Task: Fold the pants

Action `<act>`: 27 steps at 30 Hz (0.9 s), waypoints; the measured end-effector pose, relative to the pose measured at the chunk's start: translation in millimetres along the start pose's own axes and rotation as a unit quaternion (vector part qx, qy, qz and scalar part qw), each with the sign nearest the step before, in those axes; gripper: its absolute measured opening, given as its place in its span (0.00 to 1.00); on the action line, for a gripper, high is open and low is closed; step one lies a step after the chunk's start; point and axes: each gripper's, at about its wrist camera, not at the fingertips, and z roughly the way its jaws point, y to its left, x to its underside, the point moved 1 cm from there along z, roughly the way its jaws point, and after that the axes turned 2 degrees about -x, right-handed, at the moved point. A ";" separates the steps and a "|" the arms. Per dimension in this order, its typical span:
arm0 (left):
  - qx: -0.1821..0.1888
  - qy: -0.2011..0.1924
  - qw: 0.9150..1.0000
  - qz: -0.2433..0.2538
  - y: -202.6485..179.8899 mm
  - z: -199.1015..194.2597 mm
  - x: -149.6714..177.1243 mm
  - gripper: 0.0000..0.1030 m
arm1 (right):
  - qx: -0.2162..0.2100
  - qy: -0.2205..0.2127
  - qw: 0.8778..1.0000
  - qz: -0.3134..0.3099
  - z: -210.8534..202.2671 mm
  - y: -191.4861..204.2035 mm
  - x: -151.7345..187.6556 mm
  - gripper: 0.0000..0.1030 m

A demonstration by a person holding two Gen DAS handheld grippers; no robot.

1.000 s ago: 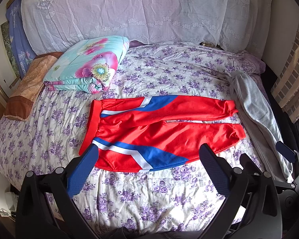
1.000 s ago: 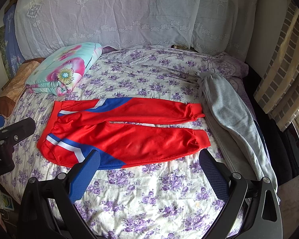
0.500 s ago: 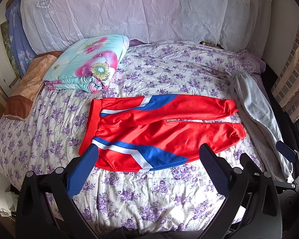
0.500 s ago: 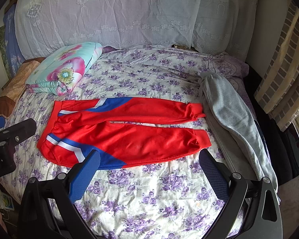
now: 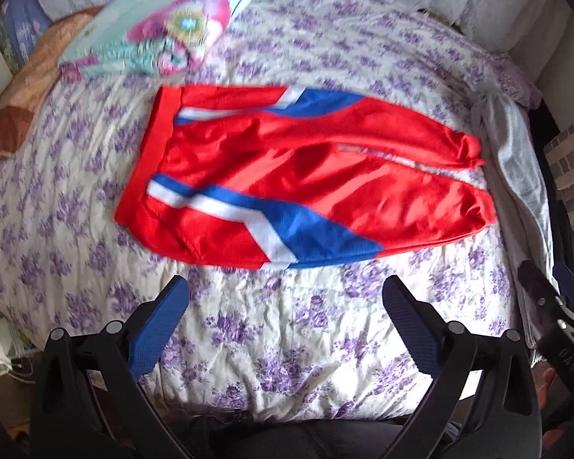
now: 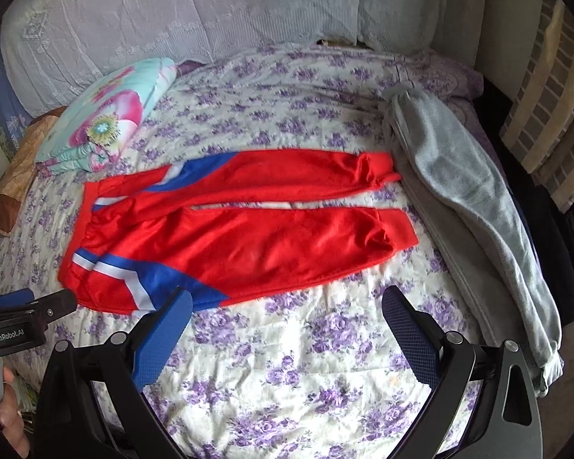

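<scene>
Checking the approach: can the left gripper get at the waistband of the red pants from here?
Probably yes. The left gripper is open and empty, the waistband lies flat and uncovered, and only bare bedsheet lies between them.

My left gripper [image 5: 285, 313] has black arms, silver screws and blue textured pads [image 5: 155, 338]. My right gripper [image 6: 287, 319] is built the same; at nine o'clock in its view, the left one's black body reads "GenRobot.AI", with bare skin of my hand [image 6: 13, 417] at eight.
</scene>
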 end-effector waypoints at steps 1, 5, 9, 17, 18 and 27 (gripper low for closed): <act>0.000 0.022 1.000 -0.016 11.3 21.4 3.6 0.96 | 0.005 0.013 1.000 0.006 10.2 -5.2 5.7 0.97; 0.012 0.092 0.989 -0.113 66.9 83.5 9.5 0.95 | 0.012 0.051 0.998 0.030 37.5 -23.0 23.8 0.97; 0.035 0.095 0.978 -0.183 111.4 118.9 -2.6 0.95 | 0.015 0.063 0.997 0.052 50.3 -37.6 28.3 0.97; 0.050 0.092 0.976 -0.190 130.5 161.2 -33.6 0.24 | 0.027 0.082 0.992 0.090 65.5 -70.9 32.8 0.97; 0.062 0.084 0.975 -0.198 135.9 160.7 -36.5 0.14 | 0.030 0.082 0.992 0.096 65.6 -78.3 32.2 0.97; 0.097 0.025 0.968 -0.228 165.8 135.5 -22.7 0.12 | -0.032 0.088 0.967 0.236 106.8 -165.3 28.5 0.97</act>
